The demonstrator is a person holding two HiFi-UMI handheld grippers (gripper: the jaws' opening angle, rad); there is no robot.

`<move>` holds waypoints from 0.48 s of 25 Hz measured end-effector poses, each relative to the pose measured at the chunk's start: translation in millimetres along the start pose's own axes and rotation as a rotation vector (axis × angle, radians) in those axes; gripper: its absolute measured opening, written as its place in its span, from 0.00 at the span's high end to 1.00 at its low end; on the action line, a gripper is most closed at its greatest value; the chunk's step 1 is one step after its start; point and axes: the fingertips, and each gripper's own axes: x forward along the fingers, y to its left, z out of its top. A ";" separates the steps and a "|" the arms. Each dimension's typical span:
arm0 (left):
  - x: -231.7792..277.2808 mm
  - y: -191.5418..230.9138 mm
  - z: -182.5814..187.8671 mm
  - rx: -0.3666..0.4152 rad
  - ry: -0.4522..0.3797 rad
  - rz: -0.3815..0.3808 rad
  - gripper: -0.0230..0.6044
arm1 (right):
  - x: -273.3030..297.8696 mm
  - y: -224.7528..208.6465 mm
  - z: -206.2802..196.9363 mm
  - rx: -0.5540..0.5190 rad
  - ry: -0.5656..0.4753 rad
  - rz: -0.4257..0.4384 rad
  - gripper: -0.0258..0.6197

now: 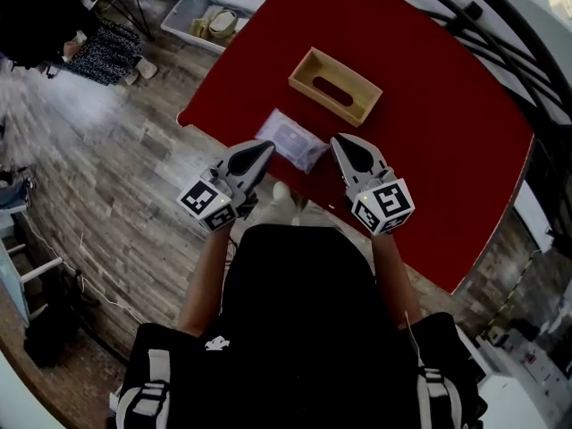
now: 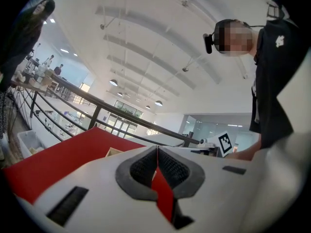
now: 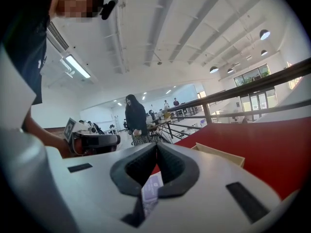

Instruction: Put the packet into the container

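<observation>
My left gripper [image 1: 265, 148] is fully closed: jaws tip to tip, nothing between them. My right gripper [image 1: 340, 141] is likewise closed and empty. The packet [image 1: 290, 139] lies flat on the red table [image 1: 429, 150] at its near edge, between both gripper tips. The wooden container [image 1: 327, 97] stands just beyond the packet, toward the table's middle.

We can read no word or number anywhere. The packet [image 1: 295, 143] bears a pale label [image 3: 152, 188] whose print is too small for us to make out. The left cube [image 1: 207, 202] and right cube [image 1: 386, 206] show only black-and-white square markers.
</observation>
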 end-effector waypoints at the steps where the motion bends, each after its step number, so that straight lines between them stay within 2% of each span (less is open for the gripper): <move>1: 2.2 3.0 0.4 0.001 0.012 -0.004 0.95 | -0.5 -0.2 -0.8 0.006 0.000 -0.012 0.93; 3: 11.1 4.3 1.2 0.001 0.024 -0.038 0.95 | -1.7 -2.9 -4.4 0.018 0.002 -0.035 0.93; 6: 28.0 5.4 -8.5 0.023 0.078 -0.150 0.95 | 2.2 -11.1 -13.2 0.039 0.000 -0.058 0.93; 12: 43.1 22.3 -55.9 0.269 0.272 -0.374 0.95 | 6.1 -15.3 -36.9 0.064 0.020 -0.085 0.93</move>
